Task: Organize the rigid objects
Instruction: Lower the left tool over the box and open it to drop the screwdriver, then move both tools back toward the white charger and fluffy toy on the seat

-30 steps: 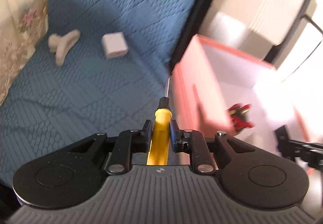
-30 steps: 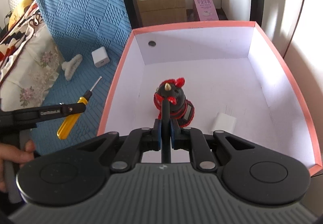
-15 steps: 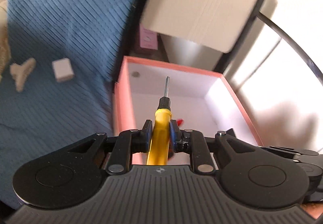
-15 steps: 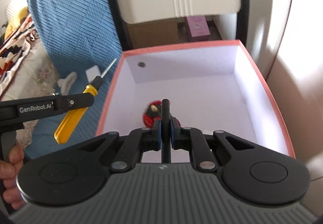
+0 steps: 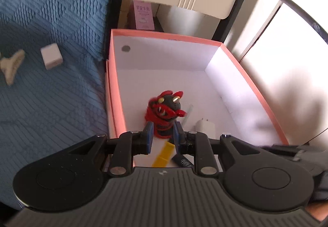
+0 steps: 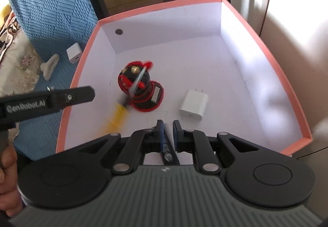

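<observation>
Blue quilted bedding (image 5: 51,104) lies beside a pink-rimmed white box (image 5: 114,91). Over the box, the left gripper (image 5: 163,134) has its jaws opening, nothing pressed between the pads; a yellow-handled screwdriver (image 6: 120,111) blurs below it, seemingly dropping beside a red-and-black figurine (image 6: 141,87) and a white charger (image 6: 193,105). The right gripper (image 6: 167,131) looks nearly closed and empty. Left on the bedding: a second white charger cube (image 5: 51,58), probably light, hard and smooth, best pinched across flat sides, and a pale hair claw (image 5: 11,64).
</observation>
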